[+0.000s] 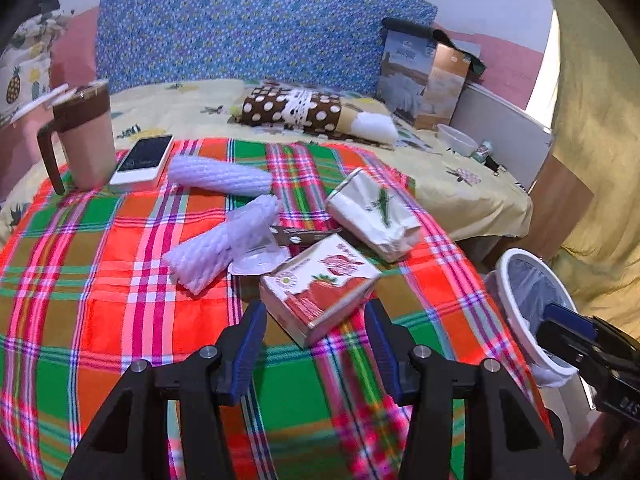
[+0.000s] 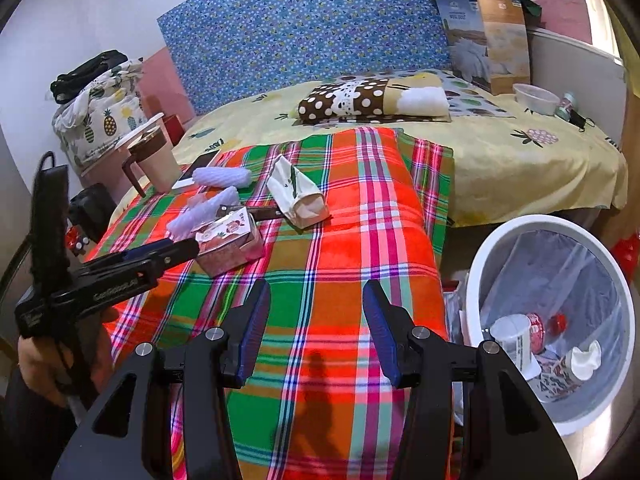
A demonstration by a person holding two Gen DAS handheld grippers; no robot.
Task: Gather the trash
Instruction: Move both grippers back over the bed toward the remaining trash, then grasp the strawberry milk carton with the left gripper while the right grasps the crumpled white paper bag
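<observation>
A red and white carton point(image 1: 320, 286) lies on the plaid cloth point(image 1: 120, 312), just ahead of my open left gripper point(image 1: 316, 332), between its blue pads but not held. Beyond it lie two white foam nets point(image 1: 218, 246) point(image 1: 220, 176), a clear plastic lid point(image 1: 260, 260) and a crumpled white paper bag point(image 1: 372, 216). My right gripper point(image 2: 316, 328) is open and empty above the cloth point(image 2: 360, 240), left of the white trash bin point(image 2: 552, 320), which holds cups and wrappers. The carton also shows in the right wrist view point(image 2: 230, 242).
A lidded mug point(image 1: 82, 136) and a phone point(image 1: 144, 162) sit at the cloth's far left. A knife point(image 1: 300, 236) lies among the trash. Behind are a yellow bed sheet point(image 1: 460, 184), a polka-dot pillow point(image 1: 296, 110) and a cardboard box point(image 1: 424, 80).
</observation>
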